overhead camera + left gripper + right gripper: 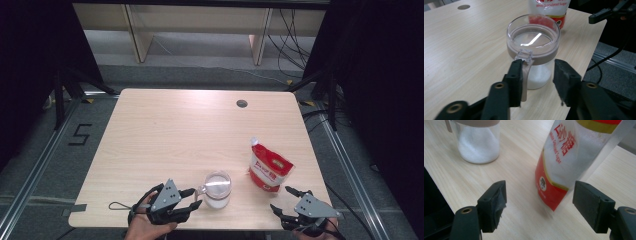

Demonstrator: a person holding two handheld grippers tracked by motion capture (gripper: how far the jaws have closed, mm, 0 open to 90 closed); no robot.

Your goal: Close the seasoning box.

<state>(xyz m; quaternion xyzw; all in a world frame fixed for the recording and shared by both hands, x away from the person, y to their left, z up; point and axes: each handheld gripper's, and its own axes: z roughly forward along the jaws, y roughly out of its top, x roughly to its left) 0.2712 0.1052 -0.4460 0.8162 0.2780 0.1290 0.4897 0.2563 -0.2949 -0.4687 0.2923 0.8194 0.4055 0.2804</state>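
Broadly, a pale wooden table [165, 140] carries everything. Toward its right side stands a red and white bag of sugar [270, 167], upright and leaning a little. Near the front edge, left of the bag, sits a clear jar [218, 189] with a lid and white grains in its bottom. The left gripper [192, 198] is at the jar's handle [525, 71], jaws parted, one pad against it. The right gripper [285, 199] waits just before the bag, jaws wide, holding nothing.
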